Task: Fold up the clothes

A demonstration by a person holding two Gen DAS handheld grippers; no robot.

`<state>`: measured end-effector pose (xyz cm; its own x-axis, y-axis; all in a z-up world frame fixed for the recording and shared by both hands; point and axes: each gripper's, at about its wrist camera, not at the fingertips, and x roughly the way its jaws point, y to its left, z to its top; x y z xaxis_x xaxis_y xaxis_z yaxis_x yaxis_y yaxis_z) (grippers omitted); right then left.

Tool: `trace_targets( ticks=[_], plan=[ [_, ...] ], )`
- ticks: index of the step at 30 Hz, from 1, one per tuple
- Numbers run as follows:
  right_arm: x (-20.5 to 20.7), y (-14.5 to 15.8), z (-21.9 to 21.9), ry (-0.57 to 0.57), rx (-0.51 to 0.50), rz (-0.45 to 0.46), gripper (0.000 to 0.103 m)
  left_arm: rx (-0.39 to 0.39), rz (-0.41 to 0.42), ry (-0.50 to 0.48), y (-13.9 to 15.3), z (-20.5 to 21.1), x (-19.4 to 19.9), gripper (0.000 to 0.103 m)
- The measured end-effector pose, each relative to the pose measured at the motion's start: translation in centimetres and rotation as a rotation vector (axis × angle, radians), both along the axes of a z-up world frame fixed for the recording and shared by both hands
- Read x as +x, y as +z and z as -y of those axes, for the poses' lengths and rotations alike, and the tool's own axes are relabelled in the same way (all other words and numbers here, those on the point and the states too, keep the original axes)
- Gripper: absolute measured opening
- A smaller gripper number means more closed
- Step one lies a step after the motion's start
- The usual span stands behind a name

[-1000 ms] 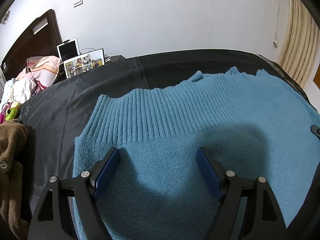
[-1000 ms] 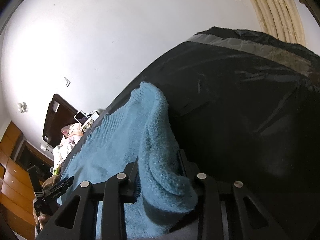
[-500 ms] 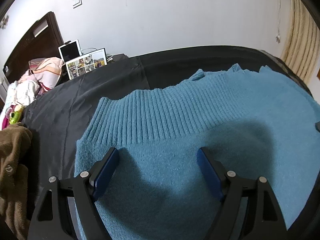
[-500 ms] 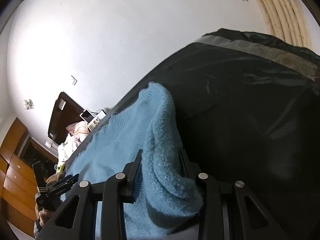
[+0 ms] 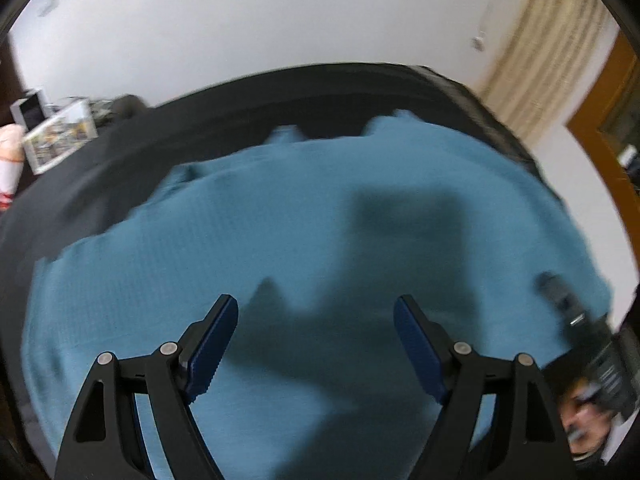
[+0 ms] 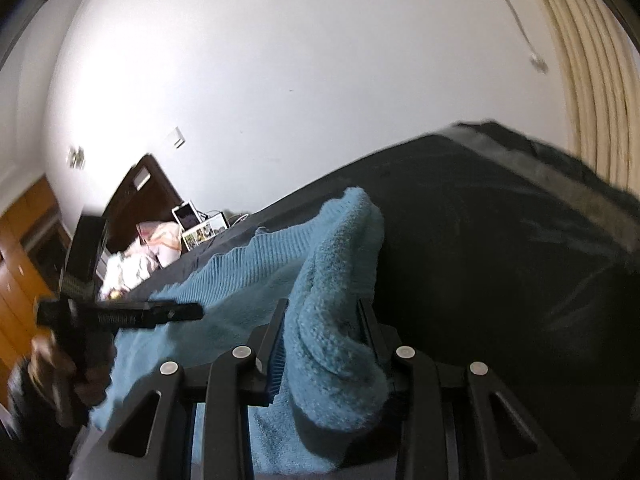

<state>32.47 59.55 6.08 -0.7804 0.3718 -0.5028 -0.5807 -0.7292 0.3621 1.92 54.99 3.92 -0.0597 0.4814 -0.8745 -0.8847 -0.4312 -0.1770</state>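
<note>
A teal knit sweater (image 5: 320, 216) lies spread over the black-covered bed (image 5: 248, 96). My left gripper (image 5: 316, 304) hovers over its middle, open, with nothing between the blue pads; this view is blurred. In the right wrist view my right gripper (image 6: 323, 308) is shut on a bunched fold of the sweater (image 6: 340, 264), holding that edge up off the bed (image 6: 500, 264). The left gripper (image 6: 192, 310) shows there at the left, held in a hand (image 6: 52, 364). The right gripper (image 5: 550, 284) enters the left wrist view at the sweater's right edge.
A photo frame (image 5: 60, 140) and a tablet (image 5: 30, 110) stand at the bed's far left, by a pink pillow (image 5: 8, 160). Curtains (image 5: 552, 40) and a wooden door frame (image 5: 600, 120) are on the right. A dark headboard (image 6: 144, 196) and piled clothes (image 6: 128, 264) lie beyond.
My left gripper has swung right across the sweater, still open, and looms nearer in the right wrist view. The right gripper has rolled and risen a little, keeping its hold on the fold.
</note>
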Motion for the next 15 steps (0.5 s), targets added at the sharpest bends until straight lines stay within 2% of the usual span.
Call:
trace_targets(
  ticks=[6, 9, 15],
  plan=[
    [-1.9, 1.5, 3.5, 0.038, 0.208, 0.078, 0.034, 0.021, 0.213, -0.108, 2.1, -5.3, 2.0, 0.083],
    [-2.7, 1.8, 4.8, 0.059, 0.274, 0.104, 0.034, 0.01, 0.239, -0.124, 2.8, -7.7, 2.7, 0.083],
    [-3.6, 1.8, 6.1, 0.081, 0.339, 0.135, 0.034, -0.048, 0.211, -0.151, 3.3, -10.6, 3.9, 0.083]
  ],
)
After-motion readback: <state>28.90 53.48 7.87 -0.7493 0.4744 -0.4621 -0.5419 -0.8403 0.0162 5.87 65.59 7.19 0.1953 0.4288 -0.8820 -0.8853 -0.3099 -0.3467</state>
